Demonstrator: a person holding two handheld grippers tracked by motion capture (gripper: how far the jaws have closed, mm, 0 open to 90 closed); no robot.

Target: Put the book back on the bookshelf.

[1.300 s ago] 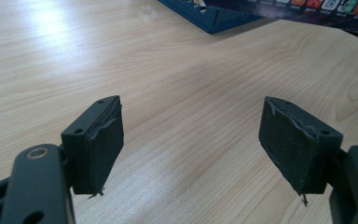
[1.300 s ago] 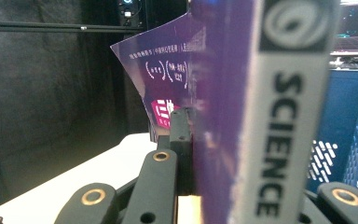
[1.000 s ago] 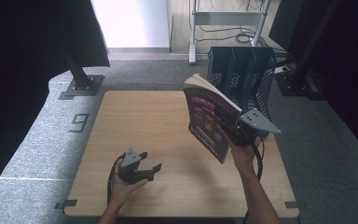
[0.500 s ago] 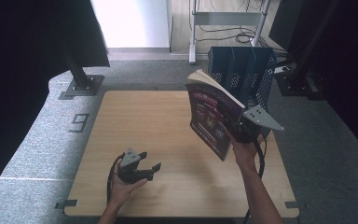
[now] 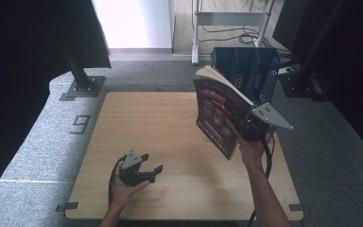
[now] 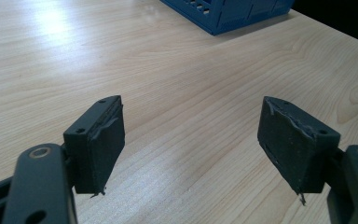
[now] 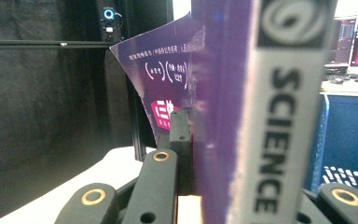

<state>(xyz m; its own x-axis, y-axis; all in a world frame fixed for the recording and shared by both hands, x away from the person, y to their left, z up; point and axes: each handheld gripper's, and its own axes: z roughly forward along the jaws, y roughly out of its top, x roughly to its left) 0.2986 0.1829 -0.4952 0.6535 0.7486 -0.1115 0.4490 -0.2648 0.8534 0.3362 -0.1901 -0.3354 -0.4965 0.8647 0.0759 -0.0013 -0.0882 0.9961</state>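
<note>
The high view looks forward and down on the whole table (image 5: 179,123) from above the person's side. The left gripper view sits low and close over the tabletop, facing the blue rack (image 6: 228,14), which the high view shares. The right gripper view looks level, very near a book (image 7: 242,93)

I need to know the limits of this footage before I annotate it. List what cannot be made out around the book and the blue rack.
- Right gripper, high view: its jaws are hidden behind the purple book they clamp.
- Book's front cover, right gripper view: the near spine blocks and blurs it.
- Blue rack, high view: its lower part and contents are hidden by the book.
- Blue rack, left gripper view: cut off by the top edge.
</note>
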